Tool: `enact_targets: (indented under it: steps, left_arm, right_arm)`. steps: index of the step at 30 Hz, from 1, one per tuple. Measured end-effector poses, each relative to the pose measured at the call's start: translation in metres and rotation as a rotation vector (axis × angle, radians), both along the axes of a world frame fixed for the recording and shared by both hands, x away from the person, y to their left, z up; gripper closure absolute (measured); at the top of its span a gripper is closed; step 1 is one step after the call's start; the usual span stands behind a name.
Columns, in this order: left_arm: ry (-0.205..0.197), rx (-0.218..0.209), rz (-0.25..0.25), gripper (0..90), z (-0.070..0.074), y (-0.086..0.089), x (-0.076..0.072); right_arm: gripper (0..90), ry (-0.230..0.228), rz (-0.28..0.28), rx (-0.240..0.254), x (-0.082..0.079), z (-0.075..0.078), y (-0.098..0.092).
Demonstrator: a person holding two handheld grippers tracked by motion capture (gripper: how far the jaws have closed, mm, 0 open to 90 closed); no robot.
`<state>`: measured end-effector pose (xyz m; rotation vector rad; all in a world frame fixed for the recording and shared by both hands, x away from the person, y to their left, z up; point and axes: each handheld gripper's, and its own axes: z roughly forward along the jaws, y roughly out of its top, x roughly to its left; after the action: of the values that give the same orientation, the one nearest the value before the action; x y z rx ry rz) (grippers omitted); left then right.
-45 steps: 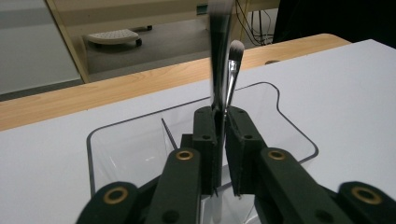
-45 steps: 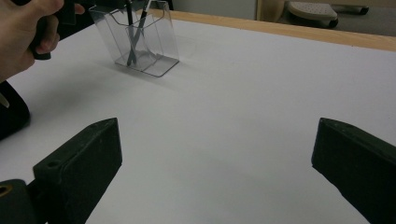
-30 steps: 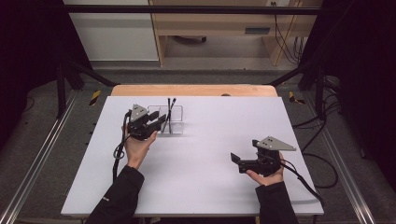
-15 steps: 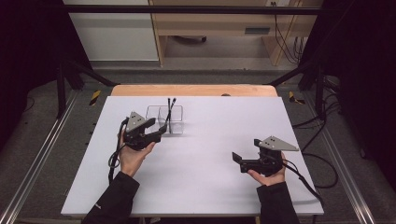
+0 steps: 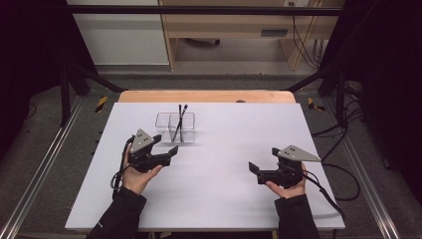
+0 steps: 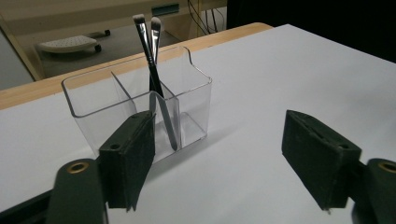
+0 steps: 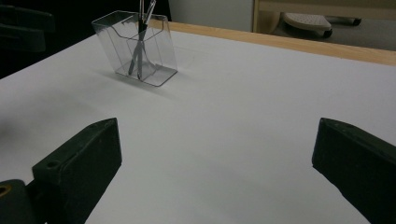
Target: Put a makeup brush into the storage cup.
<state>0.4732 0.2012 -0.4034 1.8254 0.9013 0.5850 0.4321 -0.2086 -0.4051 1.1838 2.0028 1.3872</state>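
Two makeup brushes (image 5: 180, 119) stand bristles-up in a clear divided organizer (image 5: 175, 127) at the back-left part of the white table (image 5: 224, 199), leaning together in its right-hand compartment, handles crossing near the divider. The left gripper (image 5: 171, 152) sits just in front of the organizer and a little to its left, apart from it, with its jaws spread and nothing between them; they have just been opening, which reads as a release after dropping a brush in, judged from the brushes already seated. In the left gripper view the organizer (image 6: 140, 107) is just past the left jaw, so pulling out toward the person looks safer than swinging sideways, since a nudge could tip the light plastic box. The right gripper (image 5: 255, 171) rests low on the right side of the table, well apart from the organizer, jaws wide and empty, likely parked because the job needs one hand. The right gripper view has bare white surface ahead of it, organizer (image 7: 137, 49) far off. Plenty of open room in the middle and front; the wooden edge (image 5: 204, 96) runs behind the organizer, well apart from it.
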Motion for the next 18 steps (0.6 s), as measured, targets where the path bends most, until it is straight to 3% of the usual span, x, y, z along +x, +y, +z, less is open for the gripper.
enact_targets:
  steps: [9,18]
  left_arm:
    - [0.003,0.008,-0.021,12.2,-0.008,0.008,-0.017]
    - [0.024,-0.008,0.023,9.2,-0.015,0.028,-0.029]
  right_arm:
    - [2.1,0.001,0.000,0.000,0.000,-0.001,-0.001]
    - [1.9,0.006,0.001,0.005,0.000,-0.002,-0.002]
